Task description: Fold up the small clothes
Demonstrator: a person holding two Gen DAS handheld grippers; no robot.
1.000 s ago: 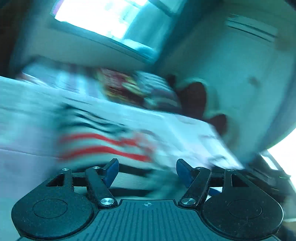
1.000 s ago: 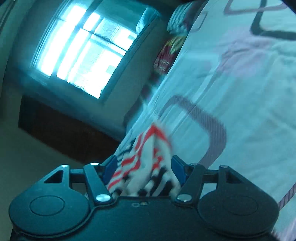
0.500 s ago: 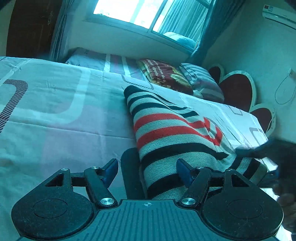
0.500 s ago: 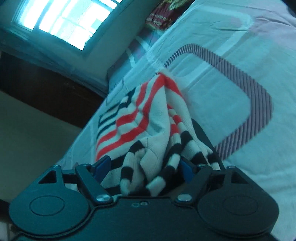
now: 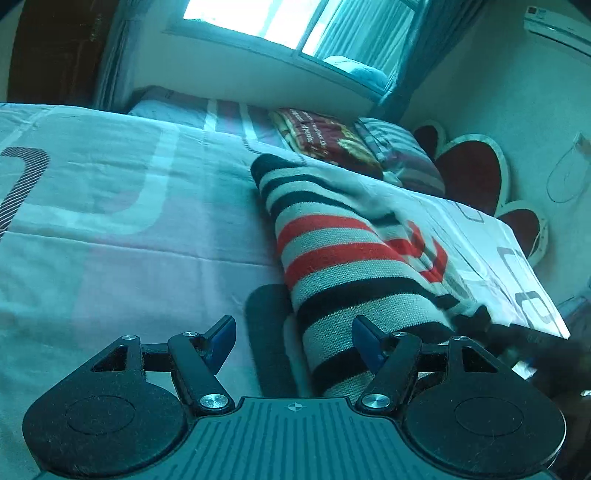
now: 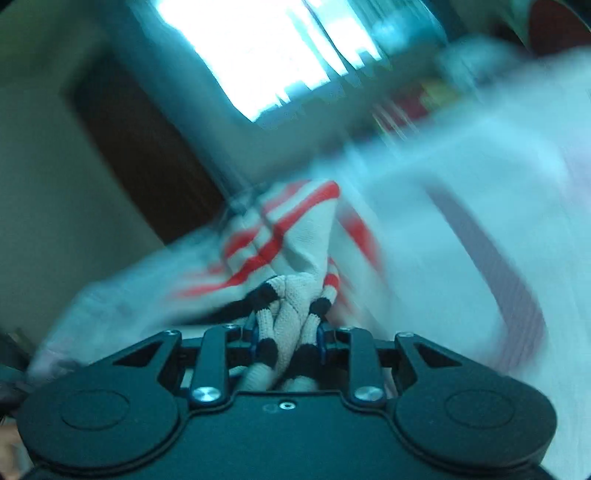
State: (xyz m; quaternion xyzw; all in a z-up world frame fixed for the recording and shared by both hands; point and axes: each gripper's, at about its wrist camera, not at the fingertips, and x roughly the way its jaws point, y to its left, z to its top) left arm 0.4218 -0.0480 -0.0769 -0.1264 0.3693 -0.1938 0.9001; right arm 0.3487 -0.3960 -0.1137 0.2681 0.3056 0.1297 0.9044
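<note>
Knitwear lies on the bed: a striped sweater, cream with black and red bands, stretched over the patterned bedspread; its long axis runs from near the left tool away toward the pillows under the window, the stripes crossing that axis; the near end sits between the left tool's 2 blue fingertips, which stand spread apart, released, the cloth touching only the right one; the right tool is clenched on a bunched end of the sweater, the fabric rising in a tight fold from its closed fingers; that view is blurred, so little else is clear.
</note>
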